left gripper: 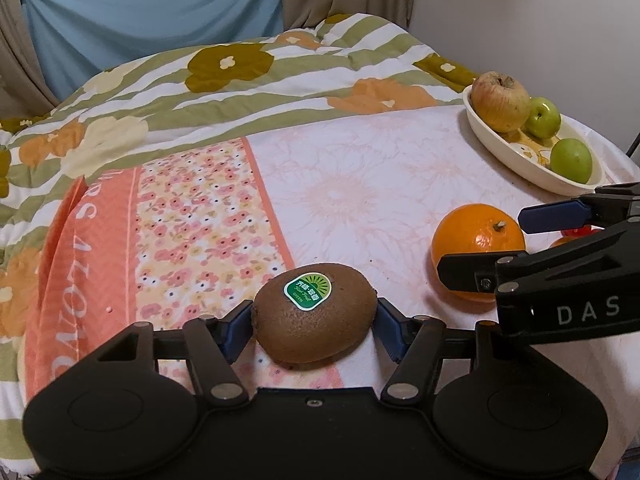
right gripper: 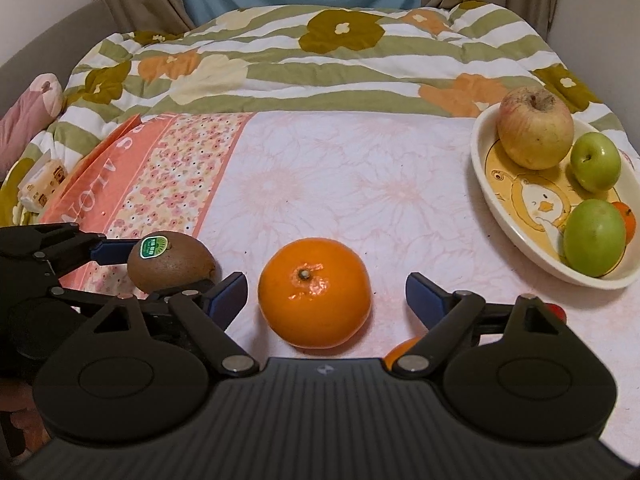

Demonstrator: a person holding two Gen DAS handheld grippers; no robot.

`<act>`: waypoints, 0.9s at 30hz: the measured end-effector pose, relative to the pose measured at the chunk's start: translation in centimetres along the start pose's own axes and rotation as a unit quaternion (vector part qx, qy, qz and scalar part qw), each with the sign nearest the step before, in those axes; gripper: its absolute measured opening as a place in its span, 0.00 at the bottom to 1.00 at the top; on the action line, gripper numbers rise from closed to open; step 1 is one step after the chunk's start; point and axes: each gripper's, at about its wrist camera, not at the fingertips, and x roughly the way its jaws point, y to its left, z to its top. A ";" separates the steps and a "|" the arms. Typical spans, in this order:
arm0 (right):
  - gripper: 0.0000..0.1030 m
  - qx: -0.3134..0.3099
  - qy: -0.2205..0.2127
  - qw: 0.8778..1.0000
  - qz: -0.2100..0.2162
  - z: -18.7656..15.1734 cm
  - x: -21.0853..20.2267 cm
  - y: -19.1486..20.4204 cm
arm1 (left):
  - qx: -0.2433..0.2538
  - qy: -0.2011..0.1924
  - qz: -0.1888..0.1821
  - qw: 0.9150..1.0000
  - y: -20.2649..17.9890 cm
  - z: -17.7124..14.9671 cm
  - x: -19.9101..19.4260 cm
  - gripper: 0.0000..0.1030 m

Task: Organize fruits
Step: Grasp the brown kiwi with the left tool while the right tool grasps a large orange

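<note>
Left tongs [left gripper: 315,320] clamp kiwi [left gripper: 315,316]; right tongs [right gripper: 326,298] wide around orange [right gripper: 314,292], untouched. Risk: tongs collide, kiwi slips.

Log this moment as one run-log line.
left gripper: shut on kiwi | right gripper: open around orange | plate: three apples
</note>
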 end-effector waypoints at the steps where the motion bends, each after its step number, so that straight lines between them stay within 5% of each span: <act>1: 0.96 -0.001 0.001 1.000 0.000 0.0 0.1 0.0 | 0.001 0.000 0.001 1.000 0.0 -0.1 -0.1 0.66; 15: 0.76 -0.036 0.010 0.999 0.003 -0.4 1.2 1.0 | -0.013 0.009 0.019 1.000 0.9 -1.3 -1.3 0.66; 27: 0.75 -0.064 -0.015 0.998 0.021 -0.5 -0.5 0.6 | -0.029 -0.007 0.043 0.999 -0.3 -0.8 -4.0 0.66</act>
